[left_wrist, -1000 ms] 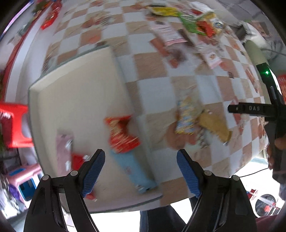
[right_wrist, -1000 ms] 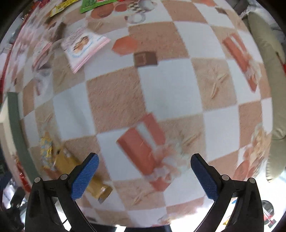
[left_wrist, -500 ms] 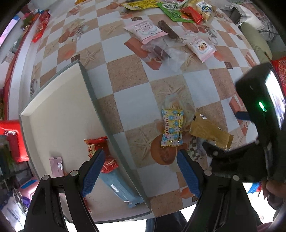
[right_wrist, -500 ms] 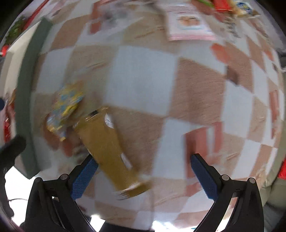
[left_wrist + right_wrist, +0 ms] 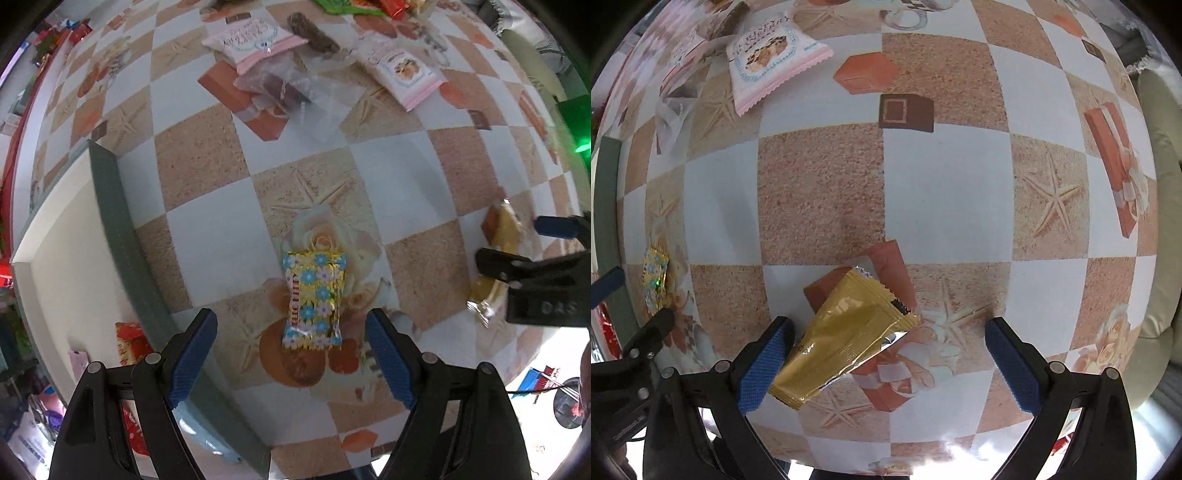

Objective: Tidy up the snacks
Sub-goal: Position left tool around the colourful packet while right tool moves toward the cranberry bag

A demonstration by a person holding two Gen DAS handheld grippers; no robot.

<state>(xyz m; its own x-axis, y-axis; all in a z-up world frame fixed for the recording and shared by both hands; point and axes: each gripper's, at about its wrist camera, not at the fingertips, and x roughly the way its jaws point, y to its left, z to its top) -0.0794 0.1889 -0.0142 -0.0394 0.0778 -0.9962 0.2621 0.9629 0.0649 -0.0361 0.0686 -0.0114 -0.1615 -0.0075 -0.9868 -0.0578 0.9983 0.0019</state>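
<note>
We see a worktop (image 5: 820,199) covered in a checked cloth of sandy-tan and white squares, printed with starfish, roses and gift boxes. A shallow cream tray with a grey-green rim (image 5: 122,236) lies at the left, holding a red packet (image 5: 129,339) and a small pink one (image 5: 79,363). At the far end of the worktop sits a scatter of snacks, among them a pink-edged biscuit packet (image 5: 768,55) and a clear wrapper with a dark bar inside (image 5: 280,90). A pale green cushion (image 5: 1161,229) borders the right side.

The left hand-held gripper (image 5: 291,360) is spread wide, its blue pads apart, holding nothing. A yellow packet with blue flowers (image 5: 314,299) lies flat on the cloth between and just ahead of its fingers, near the tray rim.

The right hand-held gripper (image 5: 886,363) is also wide open and empty. A gold foil packet (image 5: 846,336) lies tilted between its fingers, its lower edge touching or nearly touching the left pad (image 5: 764,369); we cannot tell which.
</note>
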